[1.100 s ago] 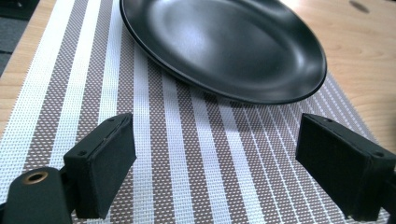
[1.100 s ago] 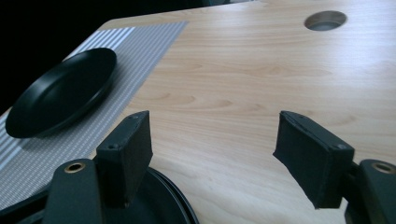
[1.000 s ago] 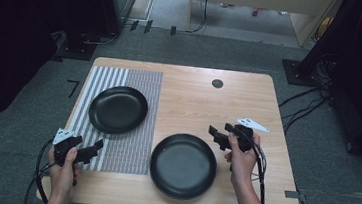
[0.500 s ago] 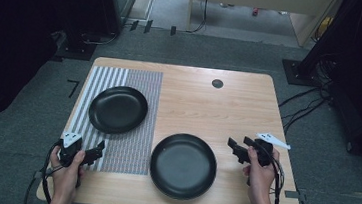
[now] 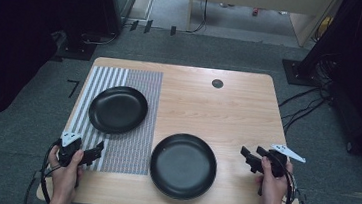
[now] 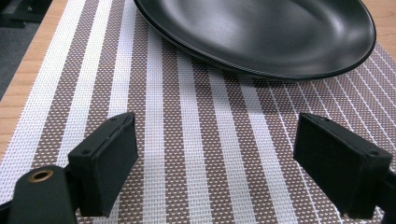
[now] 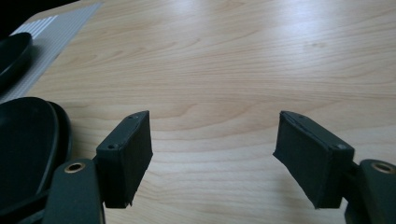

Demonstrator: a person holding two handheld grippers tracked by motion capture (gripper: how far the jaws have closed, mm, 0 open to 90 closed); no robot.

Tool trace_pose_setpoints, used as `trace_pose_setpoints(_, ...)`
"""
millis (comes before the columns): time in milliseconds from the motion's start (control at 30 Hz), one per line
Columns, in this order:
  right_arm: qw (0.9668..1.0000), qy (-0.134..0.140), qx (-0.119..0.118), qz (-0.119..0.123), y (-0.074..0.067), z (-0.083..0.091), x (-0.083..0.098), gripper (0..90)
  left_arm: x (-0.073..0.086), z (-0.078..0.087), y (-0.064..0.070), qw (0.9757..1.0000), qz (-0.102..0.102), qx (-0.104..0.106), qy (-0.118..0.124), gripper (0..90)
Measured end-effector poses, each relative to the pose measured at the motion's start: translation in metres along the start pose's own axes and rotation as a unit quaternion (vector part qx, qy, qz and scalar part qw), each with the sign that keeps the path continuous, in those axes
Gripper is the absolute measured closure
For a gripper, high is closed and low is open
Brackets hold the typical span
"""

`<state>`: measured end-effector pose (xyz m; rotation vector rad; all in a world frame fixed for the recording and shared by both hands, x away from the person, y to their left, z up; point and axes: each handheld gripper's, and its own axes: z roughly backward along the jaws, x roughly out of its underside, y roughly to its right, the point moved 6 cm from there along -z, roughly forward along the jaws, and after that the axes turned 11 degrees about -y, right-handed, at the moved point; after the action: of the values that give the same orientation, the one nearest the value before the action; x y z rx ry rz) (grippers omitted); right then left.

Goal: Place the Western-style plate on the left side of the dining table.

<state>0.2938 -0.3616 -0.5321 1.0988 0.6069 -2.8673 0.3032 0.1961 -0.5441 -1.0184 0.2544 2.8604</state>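
high view: I look forward and down from above on the whole table point(image 5: 229, 101) | left gripper view: I sit low, close over the striped mat point(image 6: 187, 154), facing the far plate point(image 6: 271, 32) | right gripper view: low over bare wood, near plate point(image 7: 23, 144) at my left edge | shared: both plates, mat

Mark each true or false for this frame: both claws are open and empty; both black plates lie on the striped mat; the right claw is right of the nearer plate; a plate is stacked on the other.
1. Left claw and right claw are open and empty. True.
2. Both round black plates lie on the striped woven placemat. False: the far plate does; the near plate lies on the bare wooden table.
3. The right claw is right of the near plate. True.
4. The plates are stacked. False: they lie apart.
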Motion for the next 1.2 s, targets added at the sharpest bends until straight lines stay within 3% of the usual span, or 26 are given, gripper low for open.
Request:
trace_pose_setpoints(433, 0.9996, 0.004, 0.029, 0.000, 0.025, 0.010, 0.008, 26.7, 0.001, -0.002, 0.000, 1.0000, -0.001, -0.002, -0.006, 13.6)
trace_pose_setpoints(700, 0.9989, 0.003, 0.043, -0.019, 0.042, 0.017, 0.013, 26.7, 0.002, -0.002, -0.001, 1.0000, 0.001, -0.002, -0.008, 13.6)
trace_pose_setpoints(1133, 0.9966, -0.003, 0.077, -0.030, 0.065, 0.029, 0.024, 26.7, 0.002, -0.003, -0.001, 0.9999, 0.004, -0.004, -0.010, 13.7)
trace_pose_setpoints(1200, 0.9953, -0.006, 0.093, -0.029, 0.071, 0.031, 0.027, 26.7, 0.002, -0.003, -0.001, 0.9999, 0.003, -0.003, -0.011, 13.7)
